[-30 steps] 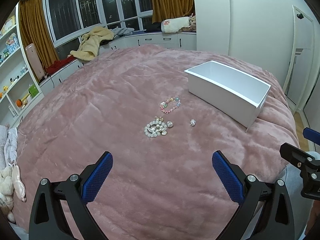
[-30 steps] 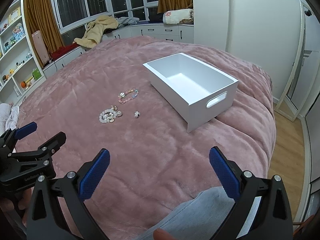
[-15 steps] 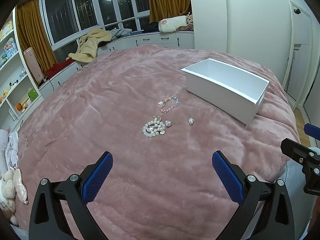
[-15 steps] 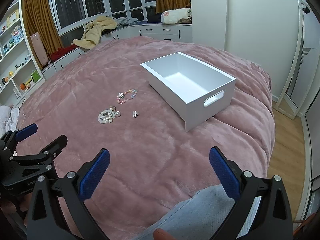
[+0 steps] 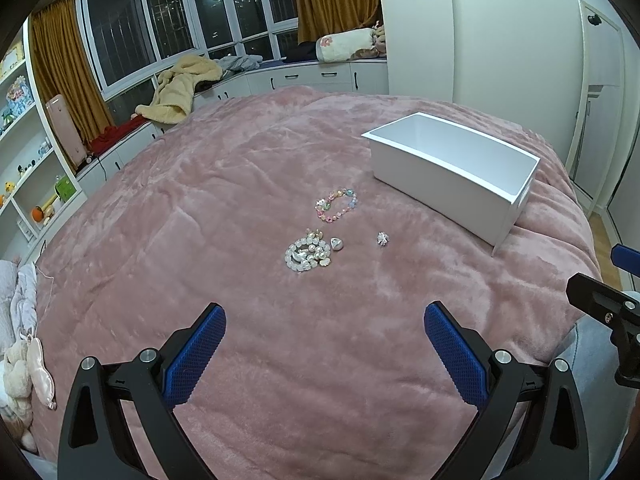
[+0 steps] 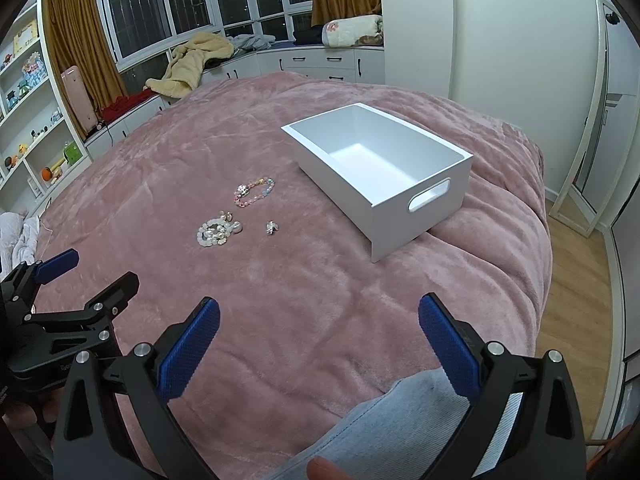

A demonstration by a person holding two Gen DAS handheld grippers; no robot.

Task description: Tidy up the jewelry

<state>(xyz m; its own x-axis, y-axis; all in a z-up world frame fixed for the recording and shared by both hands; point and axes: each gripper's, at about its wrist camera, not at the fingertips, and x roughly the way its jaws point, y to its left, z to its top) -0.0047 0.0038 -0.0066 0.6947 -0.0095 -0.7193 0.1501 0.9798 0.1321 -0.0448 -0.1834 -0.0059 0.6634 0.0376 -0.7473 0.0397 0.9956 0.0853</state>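
Here, in the left wrist view, the left gripper (image 5: 324,332) hangs spread wide over the bed (image 5: 200,220), jewelry (image 5: 320,236) mid-bed beside the white box (image 5: 448,172). In the right wrist view, the right gripper (image 6: 319,330) gapes likewise, holding nothing.

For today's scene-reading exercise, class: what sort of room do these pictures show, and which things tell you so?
Most likely a bedroom at night: a bed covered by a pink plush blanket, curtained windows above a cushioned window seat, and shelves of toys along the left wall.
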